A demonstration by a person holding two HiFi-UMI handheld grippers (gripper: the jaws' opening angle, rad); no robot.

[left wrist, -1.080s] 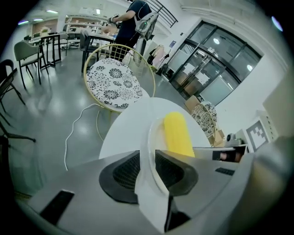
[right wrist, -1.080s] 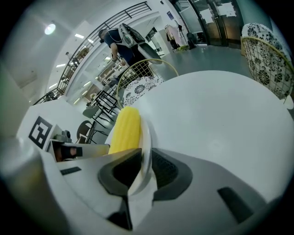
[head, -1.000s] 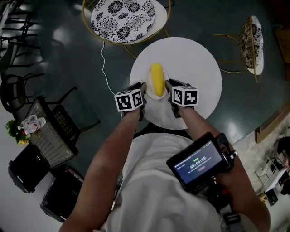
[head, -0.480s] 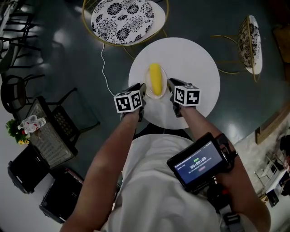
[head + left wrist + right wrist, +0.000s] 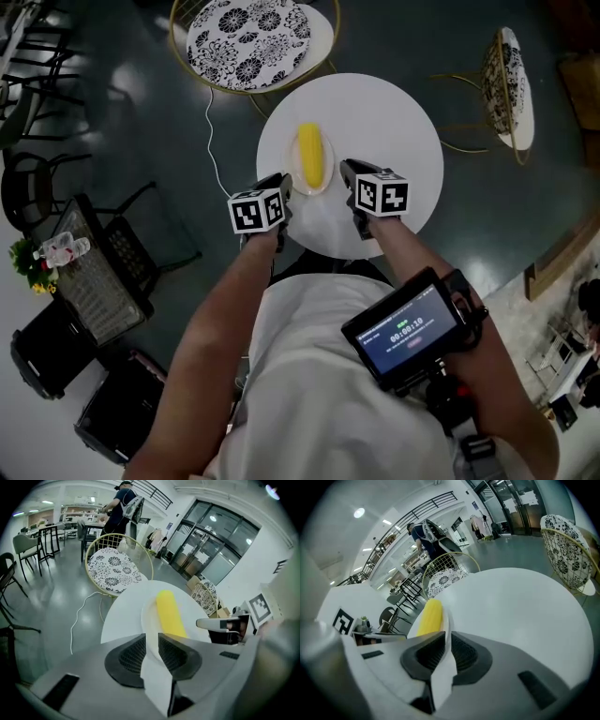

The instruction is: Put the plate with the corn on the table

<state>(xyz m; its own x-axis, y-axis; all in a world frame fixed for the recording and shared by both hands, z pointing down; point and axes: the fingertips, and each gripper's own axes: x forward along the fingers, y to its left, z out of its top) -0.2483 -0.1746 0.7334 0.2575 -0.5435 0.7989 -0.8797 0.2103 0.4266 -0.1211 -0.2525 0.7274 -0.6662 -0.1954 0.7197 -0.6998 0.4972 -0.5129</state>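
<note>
A yellow corn cob [image 5: 309,155] lies on a small white plate [image 5: 310,186] over the near part of the round white table [image 5: 394,131]. My left gripper [image 5: 287,190] is shut on the plate's left rim, and my right gripper [image 5: 346,175] is shut on its right rim. The left gripper view shows the plate's rim [image 5: 151,620] pinched between the jaws, with the corn [image 5: 169,616] just beyond. From the right gripper view, the plate's edge [image 5: 446,625] sits in the jaws beside the corn [image 5: 430,616]. Whether the plate touches the table I cannot tell.
A gold-framed chair with a floral cushion [image 5: 253,37] stands beyond the table, and another one [image 5: 506,84] stands to its right. A white cable [image 5: 211,131] trails on the floor. Dark chairs and black cases sit at the left. A person [image 5: 119,506] stands far back.
Both grippers and the plate with the corn have moved a little forward and left over the table. Both stay shut on the plate.
</note>
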